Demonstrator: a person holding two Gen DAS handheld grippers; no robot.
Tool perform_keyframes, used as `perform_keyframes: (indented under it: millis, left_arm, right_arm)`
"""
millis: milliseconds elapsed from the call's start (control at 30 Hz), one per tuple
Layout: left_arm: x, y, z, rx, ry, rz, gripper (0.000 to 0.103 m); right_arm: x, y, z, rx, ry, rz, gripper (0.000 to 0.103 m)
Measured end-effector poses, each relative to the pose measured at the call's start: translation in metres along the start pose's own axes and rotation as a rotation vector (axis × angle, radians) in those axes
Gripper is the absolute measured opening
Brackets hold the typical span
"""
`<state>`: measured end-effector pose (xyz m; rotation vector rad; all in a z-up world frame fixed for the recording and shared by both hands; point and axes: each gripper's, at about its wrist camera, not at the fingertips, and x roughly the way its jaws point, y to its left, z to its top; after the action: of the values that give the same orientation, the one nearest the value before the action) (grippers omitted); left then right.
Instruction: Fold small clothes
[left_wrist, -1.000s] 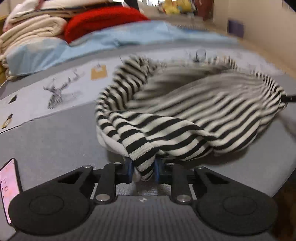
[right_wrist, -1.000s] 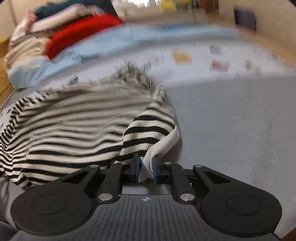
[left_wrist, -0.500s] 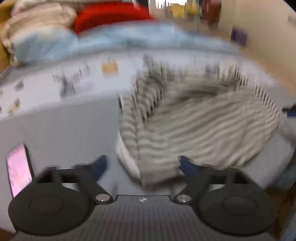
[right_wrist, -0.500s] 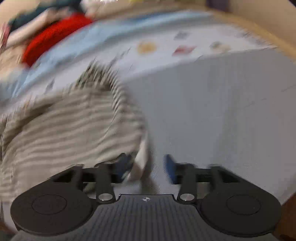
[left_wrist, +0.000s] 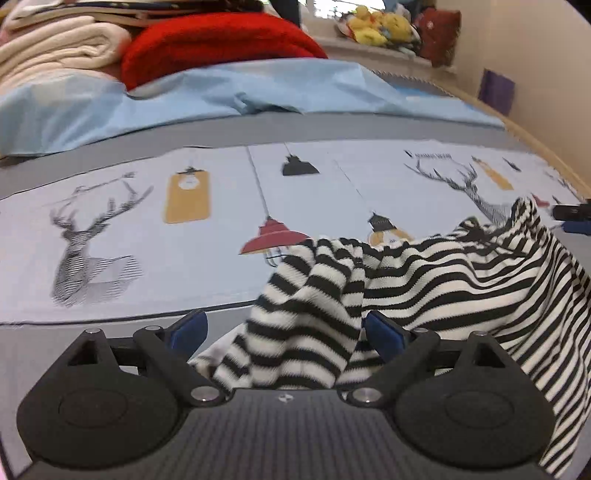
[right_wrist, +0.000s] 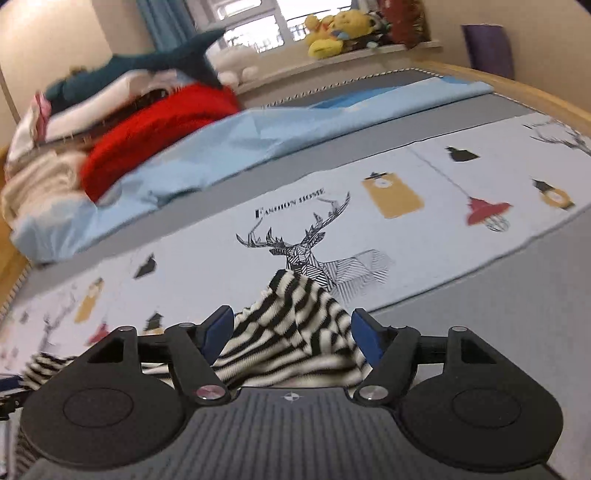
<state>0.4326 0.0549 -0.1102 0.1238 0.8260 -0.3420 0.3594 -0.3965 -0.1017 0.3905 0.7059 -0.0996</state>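
Striped top (left_wrist: 436, 280) lies bunched on the printed sheet (left_wrist: 221, 229), right in front of both tools. Left gripper (left_wrist: 286, 328) has its blue fingers spread wide, a fold of the stripes sitting loose in the gap between them, the rest of the cloth trailing off to its right. Right gripper (right_wrist: 291, 332) is spread wide too, a peak of striped cloth (right_wrist: 295, 317) standing between its fingers. Beyond both, a red blanket (left_wrist: 218, 44) tops the pile of bedding.
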Motion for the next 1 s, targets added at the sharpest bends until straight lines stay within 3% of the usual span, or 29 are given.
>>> perform_keyframes:
  millis: [67, 100, 133, 167, 200, 267, 333, 400, 467, 500, 633, 700, 733, 800, 867, 1000]
  left_arm:
    - [0.008, -0.002, 0.005, 0.005, -0.005, -0.030, 0.062]
    - [0.011, -0.001, 0.008, -0.001, -0.003, -0.059, 0.030]
    - [0.010, -0.001, 0.010, -0.015, -0.013, -0.079, 0.015]
    - [0.008, 0.001, 0.011, -0.037, -0.041, -0.088, 0.013]
    - [0.004, 0.004, 0.013, -0.054, -0.068, -0.093, 0.008]
    - [-0.001, 0.014, 0.019, -0.118, -0.104, -0.097, 0.007]
    - [0.003, 0.028, 0.023, -0.185, -0.110, -0.049, 0.007]
    - [0.021, 0.040, 0.023, -0.244, -0.055, -0.005, 0.007]
    - [0.044, 0.036, 0.019, -0.233, -0.001, 0.032, 0.009]
    - [0.051, 0.032, 0.017, -0.212, 0.014, 0.065, 0.017]
    - [0.062, 0.023, 0.013, -0.170, 0.030, 0.166, 0.070]
    - [0.049, 0.032, 0.015, -0.190, 0.032, 0.191, 0.089]
    - [0.039, 0.040, 0.015, -0.217, 0.025, 0.179, 0.089]
    - [0.014, 0.056, 0.011, -0.244, 0.046, 0.062, 0.089]
    - [-0.016, 0.066, -0.004, -0.220, 0.062, -0.043, 0.089]
    - [-0.042, 0.061, -0.039, -0.107, 0.093, -0.103, 0.090]
  right_arm:
    - [0.023, 0.007, 0.000, -0.034, 0.052, -0.011, 0.073]
    - [0.035, 0.010, -0.001, -0.043, 0.087, -0.002, 0.069]
    - [0.044, 0.013, -0.002, -0.051, 0.115, 0.016, 0.050]
    - [0.049, 0.014, -0.002, -0.047, 0.111, 0.025, 0.034]
    - [0.053, 0.014, -0.001, -0.026, 0.091, 0.021, 0.009]
    - [0.063, 0.014, 0.003, 0.024, 0.064, 0.021, 0.007]
    - [0.064, 0.018, 0.009, 0.040, 0.031, -0.022, 0.006]
    - [0.060, 0.018, 0.015, 0.064, 0.003, -0.063, 0.006]
    - [0.066, 0.012, 0.014, 0.099, 0.009, -0.055, 0.008]
    - [0.073, 0.011, 0.010, 0.093, 0.030, -0.049, 0.010]
    - [0.089, 0.010, -0.006, 0.086, 0.097, -0.082, 0.049]
    - [0.080, 0.008, -0.002, 0.106, 0.076, -0.105, 0.054]
    - [0.071, 0.006, 0.001, 0.131, 0.061, -0.104, 0.055]
    - [0.044, 0.004, 0.007, 0.174, 0.007, -0.088, 0.063]
    - [0.011, 0.009, 0.007, 0.144, -0.025, -0.001, 0.068]
    - [-0.031, 0.031, -0.007, 0.034, -0.023, 0.154, 0.070]
